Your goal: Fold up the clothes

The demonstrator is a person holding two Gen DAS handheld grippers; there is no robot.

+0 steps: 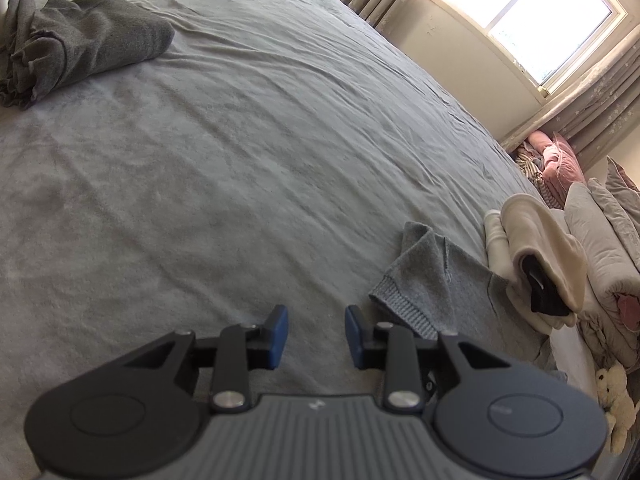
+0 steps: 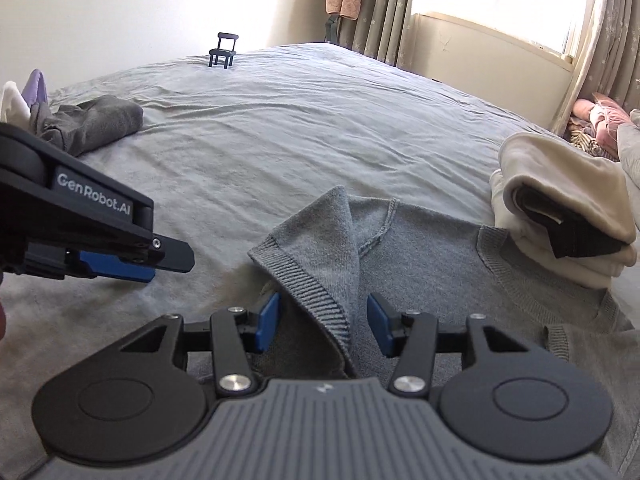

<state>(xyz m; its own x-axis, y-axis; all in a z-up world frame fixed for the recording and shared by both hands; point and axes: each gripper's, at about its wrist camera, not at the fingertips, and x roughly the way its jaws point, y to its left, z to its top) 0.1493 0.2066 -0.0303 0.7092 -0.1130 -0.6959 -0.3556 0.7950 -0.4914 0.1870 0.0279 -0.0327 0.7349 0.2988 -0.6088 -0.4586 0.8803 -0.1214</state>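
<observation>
A light grey knit sweater (image 2: 440, 248) lies on the grey bed sheet (image 2: 280, 120), one sleeve folded across it with its ribbed cuff toward me. My right gripper (image 2: 323, 324) stands open over that cuff. The ribbed edge runs between the blue pads (image 2: 267, 322), and neither pad presses on it. In the left wrist view the sweater (image 1: 432, 280) lies just right of my left gripper (image 1: 316, 332), which is open above bare sheet with nothing between its fingers. The left gripper (image 2: 160, 266) also shows from the side, left of the sleeve.
A dark grey folded garment (image 2: 96, 120) lies at the far left of the bed. A cream folded stack (image 2: 568, 208) with something black in it sits right of the sweater. A small black stand (image 2: 223, 51) is at the far edge. Bedding piles (image 1: 608, 240) and curtains line the right side.
</observation>
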